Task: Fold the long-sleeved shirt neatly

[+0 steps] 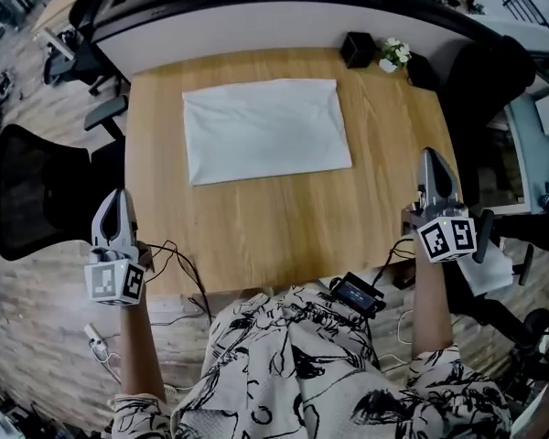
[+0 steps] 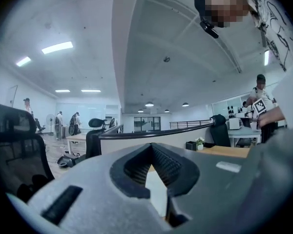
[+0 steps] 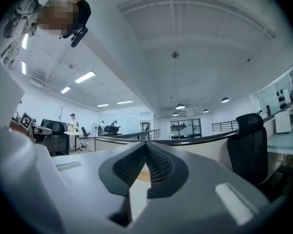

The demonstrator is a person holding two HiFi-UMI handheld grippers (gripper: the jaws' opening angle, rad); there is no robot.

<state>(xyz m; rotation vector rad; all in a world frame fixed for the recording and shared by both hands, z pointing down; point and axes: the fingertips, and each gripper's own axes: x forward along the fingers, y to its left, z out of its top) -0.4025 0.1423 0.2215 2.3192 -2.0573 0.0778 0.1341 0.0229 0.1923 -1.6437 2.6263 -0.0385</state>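
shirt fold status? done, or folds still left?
Looks done: the shirt lies as one flat, smooth rectangle on the table, with no sleeve or collar sticking out. Nothing is in hand: the left gripper and right gripper sit near the table's side edges, apart from the shirt, jaws together and empty. No fold looks left; at most a tidy-up of the slightly skewed edges.

1. The shirt [image 1: 267,130] is white, folded into a flat, neat rectangle.
2. It lies on the wooden bench [image 1: 284,218], toward its far side, long edges running across.
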